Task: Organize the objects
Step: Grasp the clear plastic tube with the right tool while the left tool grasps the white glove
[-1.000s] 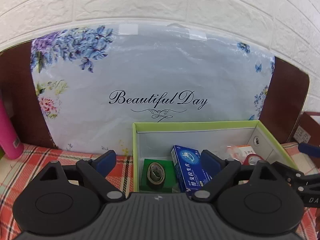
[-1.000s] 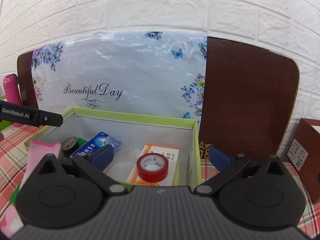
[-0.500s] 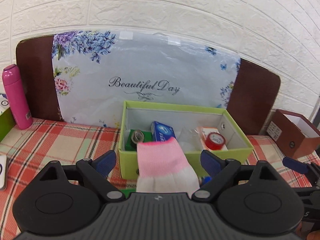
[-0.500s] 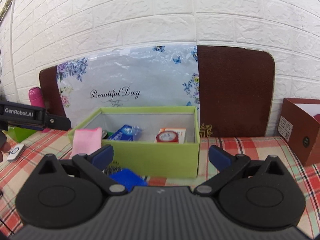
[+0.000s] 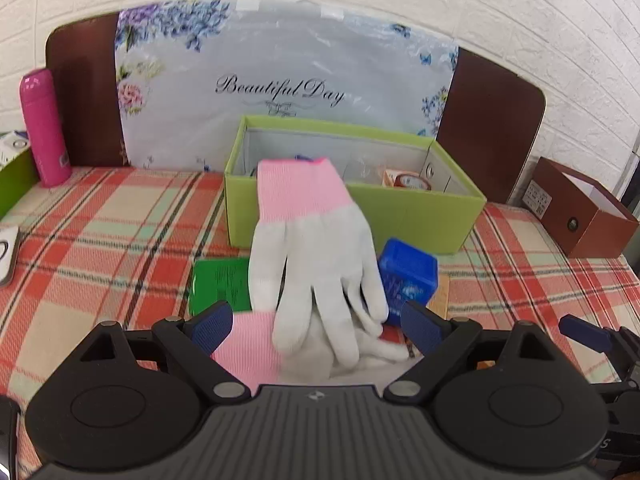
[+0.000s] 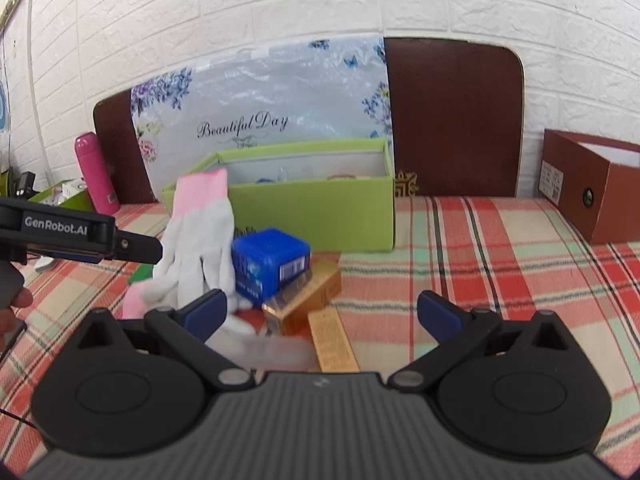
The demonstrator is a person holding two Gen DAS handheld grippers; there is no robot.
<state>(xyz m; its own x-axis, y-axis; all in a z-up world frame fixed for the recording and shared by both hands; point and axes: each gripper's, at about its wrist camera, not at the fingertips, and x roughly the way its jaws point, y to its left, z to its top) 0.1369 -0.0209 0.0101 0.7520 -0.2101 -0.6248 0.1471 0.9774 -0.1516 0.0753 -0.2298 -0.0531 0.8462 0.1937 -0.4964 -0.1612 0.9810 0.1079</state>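
A white glove with a pink cuff (image 5: 316,240) hangs over the front wall of the green box (image 5: 420,212), cuff on the rim, fingers down on a second glove (image 5: 256,344). It also shows in the right wrist view (image 6: 200,232). A blue cube box (image 5: 406,274) (image 6: 270,262), a green packet (image 5: 220,284) and gold boxes (image 6: 316,292) lie in front of the green box (image 6: 320,216). My left gripper (image 5: 316,326) is open over the gloves. My right gripper (image 6: 320,312) is open above the gold boxes. Red tape (image 5: 412,182) lies inside the box.
A pink bottle (image 5: 44,128) stands at the back left. A brown box (image 5: 580,208) (image 6: 592,188) stands at the right. A floral bag (image 5: 280,80) leans on the brown headboard behind the green box. The plaid cloth (image 6: 500,260) covers the surface.
Both grippers have pulled back from the green box toward the near side. The glove, blue cube box, green packet and gold boxes in front of the box have come into view.
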